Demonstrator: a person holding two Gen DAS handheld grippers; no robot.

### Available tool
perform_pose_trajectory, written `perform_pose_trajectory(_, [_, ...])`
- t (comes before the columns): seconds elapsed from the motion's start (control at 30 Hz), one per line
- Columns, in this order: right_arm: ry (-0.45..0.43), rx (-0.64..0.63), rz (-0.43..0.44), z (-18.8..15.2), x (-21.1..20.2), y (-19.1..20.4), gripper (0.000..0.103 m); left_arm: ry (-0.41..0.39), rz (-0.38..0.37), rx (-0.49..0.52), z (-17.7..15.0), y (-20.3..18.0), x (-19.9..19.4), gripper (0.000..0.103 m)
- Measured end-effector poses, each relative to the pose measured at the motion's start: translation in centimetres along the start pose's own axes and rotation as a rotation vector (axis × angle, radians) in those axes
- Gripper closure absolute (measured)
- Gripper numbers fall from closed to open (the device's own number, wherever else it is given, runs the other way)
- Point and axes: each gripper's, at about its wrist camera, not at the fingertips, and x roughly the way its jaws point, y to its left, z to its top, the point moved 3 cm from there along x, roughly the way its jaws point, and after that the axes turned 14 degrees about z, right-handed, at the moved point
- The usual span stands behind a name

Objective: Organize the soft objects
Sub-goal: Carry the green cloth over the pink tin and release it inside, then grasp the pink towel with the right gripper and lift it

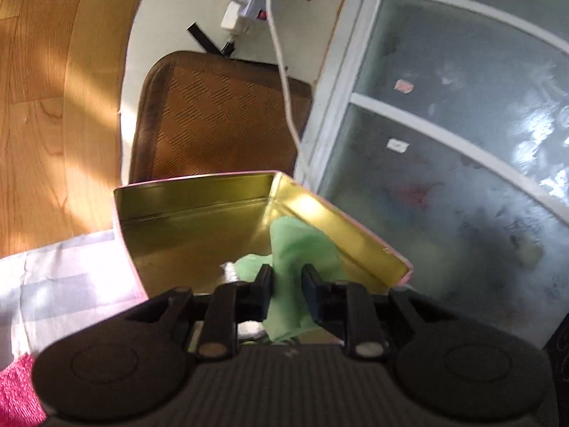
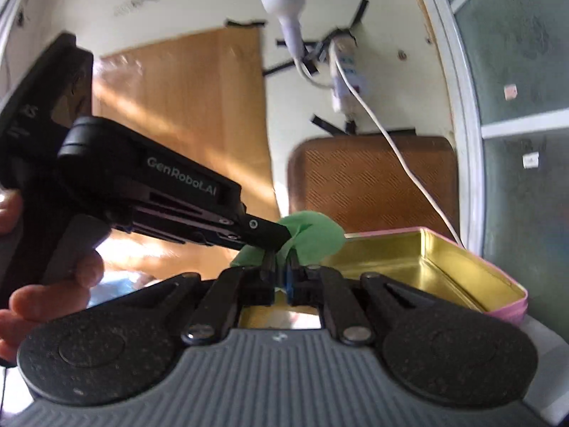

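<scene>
A light green soft cloth [image 1: 302, 249] hangs over an open gold-lined tin with a pink outside [image 1: 199, 220]. My left gripper [image 1: 287, 277] is shut on the cloth, which runs down between its fingers. A white soft item [image 1: 231, 270] lies in the tin by the left finger. In the right wrist view my right gripper [image 2: 281, 267] is also shut on the green cloth [image 2: 316, 235]. The left gripper [image 2: 265, 233] reaches in from the left and pinches the same cloth just above it. The tin [image 2: 426, 267] lies to the right, below the cloth.
A pale checked cloth [image 1: 71, 284] covers the surface under the tin, with a pink towel [image 1: 17, 391] at the lower left. A brown woven chair back [image 1: 213, 114] stands behind. A frosted glass door [image 1: 462, 142] is to the right. A white cable [image 2: 391, 142] hangs from a wall power strip.
</scene>
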Motion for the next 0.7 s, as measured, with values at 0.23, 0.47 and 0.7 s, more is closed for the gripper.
perform_pose_trajectory(0.23, [0.036, 0.066, -0.097, -1.1, 0.7, -1.3, 0.053, 0.035, 0.127, -0.037, -2.0, 3.2, 0.5, 0.072])
perform_pose_trajectory(0.47, [-0.106, 0.050, 0.051, 1.2, -2.9, 2.2, 0.053, -0.131, 0.121, -0.126, -3.6, 8.6, -9.2, 0.067])
perform_pose_trajectory(0.7, [0.191, -0.010, 0.458, -1.6, 1.0, 11.0, 0.033, -0.056, 0.359, -0.250, -11.5, 17.2, -14.9, 0.062])
